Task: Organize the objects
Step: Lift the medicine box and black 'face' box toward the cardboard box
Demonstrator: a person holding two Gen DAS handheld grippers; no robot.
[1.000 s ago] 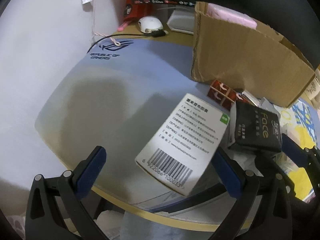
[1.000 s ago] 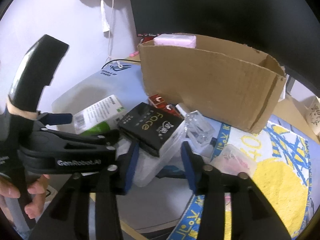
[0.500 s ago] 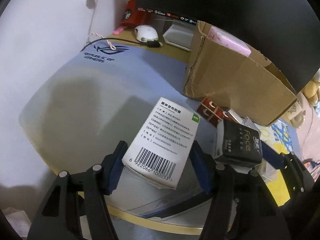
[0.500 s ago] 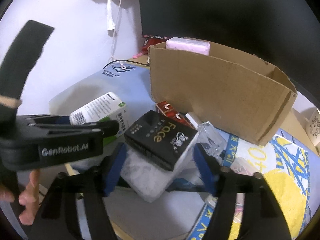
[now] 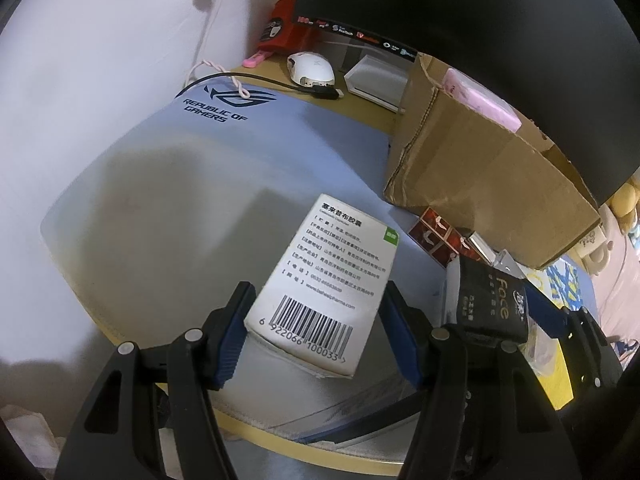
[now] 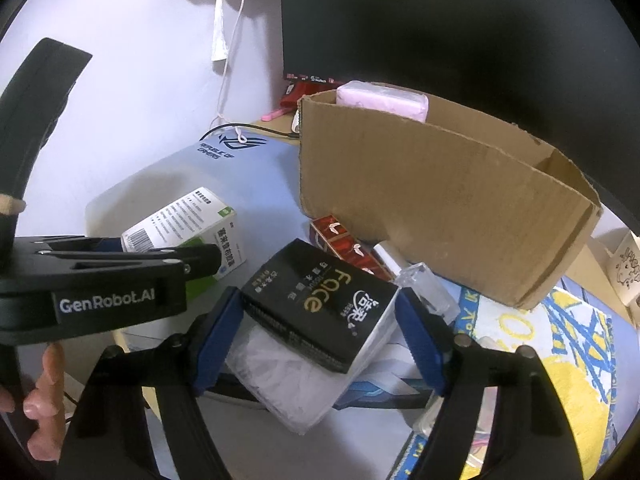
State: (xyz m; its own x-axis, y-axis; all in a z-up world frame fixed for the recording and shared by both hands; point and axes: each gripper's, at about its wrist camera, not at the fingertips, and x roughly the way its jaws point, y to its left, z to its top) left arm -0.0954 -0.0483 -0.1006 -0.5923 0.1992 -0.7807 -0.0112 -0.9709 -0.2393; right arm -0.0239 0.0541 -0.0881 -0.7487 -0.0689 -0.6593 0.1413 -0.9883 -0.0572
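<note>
My left gripper [image 5: 316, 332] is shut on a white medicine box [image 5: 324, 284] with a barcode, held over the grey mouse mat [image 5: 180, 184]. The box also shows in the right wrist view [image 6: 188, 224]. My right gripper [image 6: 320, 344] is shut on a black "Face" tissue pack [image 6: 320, 304], which also shows in the left wrist view [image 5: 492, 300]. An open cardboard box [image 6: 440, 196] stands behind, with a pink pack [image 6: 382, 100] sticking out of it.
A red box [image 6: 344, 240] and a clear plastic case [image 6: 424, 284] lie against the cardboard box. A yellow and blue mat [image 6: 560, 380] is at right. A white mouse [image 5: 310, 68], a cable and a black monitor [image 5: 460, 8] stand at the back.
My left gripper has moved in and closed its fingers on the white medicine box. My right gripper has lifted the black tissue pack slightly and both views have risen.
</note>
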